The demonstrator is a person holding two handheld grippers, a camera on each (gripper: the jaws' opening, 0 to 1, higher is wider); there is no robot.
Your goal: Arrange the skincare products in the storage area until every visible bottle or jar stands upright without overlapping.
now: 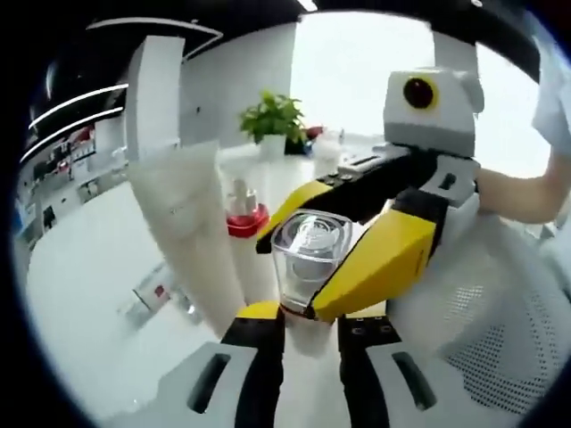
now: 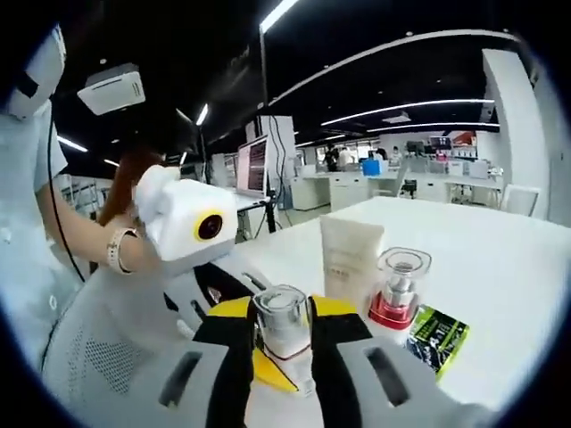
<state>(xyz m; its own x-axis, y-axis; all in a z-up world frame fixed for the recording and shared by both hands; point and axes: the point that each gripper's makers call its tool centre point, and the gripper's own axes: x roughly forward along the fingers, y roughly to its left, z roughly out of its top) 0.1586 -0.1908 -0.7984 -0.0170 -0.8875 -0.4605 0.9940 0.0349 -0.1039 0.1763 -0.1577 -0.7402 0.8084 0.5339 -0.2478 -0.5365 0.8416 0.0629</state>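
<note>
A white bottle with a clear cap (image 1: pixel 308 254) is held up above the white table (image 1: pixel 98 267) between both grippers. My left gripper (image 1: pixel 308 314) is shut on its white body. The right gripper (image 1: pixel 312 259), yellow-jawed, comes in from the right and clamps the clear cap. In the right gripper view the same bottle (image 2: pixel 282 325) sits between my right gripper's (image 2: pixel 284 339) black jaws. A white tube (image 1: pixel 187 223) (image 2: pixel 351 259) stands upright on the table. A clear-capped bottle with a red collar (image 1: pixel 246 209) (image 2: pixel 399 290) stands beside it.
A green and black packet (image 2: pixel 437 334) lies flat near the red-collared bottle. A white mesh surface (image 1: pixel 500 330) (image 2: pixel 89 357) is close below the grippers. A potted plant (image 1: pixel 272 120) stands at the table's far end. A person's arm with a wristwatch (image 2: pixel 116 250) holds the left gripper.
</note>
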